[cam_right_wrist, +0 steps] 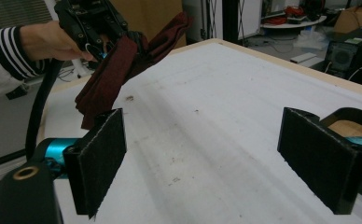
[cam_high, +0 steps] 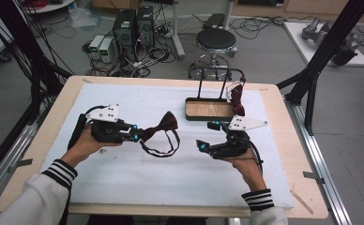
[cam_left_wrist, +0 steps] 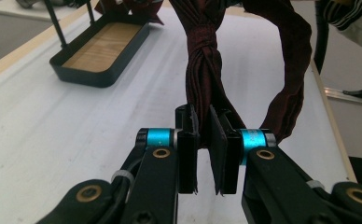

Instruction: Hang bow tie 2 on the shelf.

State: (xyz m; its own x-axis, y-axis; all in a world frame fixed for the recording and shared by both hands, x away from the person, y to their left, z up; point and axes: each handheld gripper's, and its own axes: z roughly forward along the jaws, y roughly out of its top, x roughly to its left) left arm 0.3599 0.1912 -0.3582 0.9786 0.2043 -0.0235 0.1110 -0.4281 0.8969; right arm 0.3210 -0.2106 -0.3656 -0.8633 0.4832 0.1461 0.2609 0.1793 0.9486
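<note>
High view: dark red fabric bow tie (cam_high: 163, 125) is pinched at its knot by left gripper (cam_high: 134, 133); right gripper (cam_high: 202, 146) is spread wide, empty. Strap should be kept untangled.

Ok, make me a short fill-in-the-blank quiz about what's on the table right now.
1. The left gripper is shut on the dark red ____ tie.
2. The right gripper has its jaws ____.
3. The tray has a ____ floor.
4. A second tie hangs on the tray's ____.

Missing words: bow; open; wooden; rack
</note>
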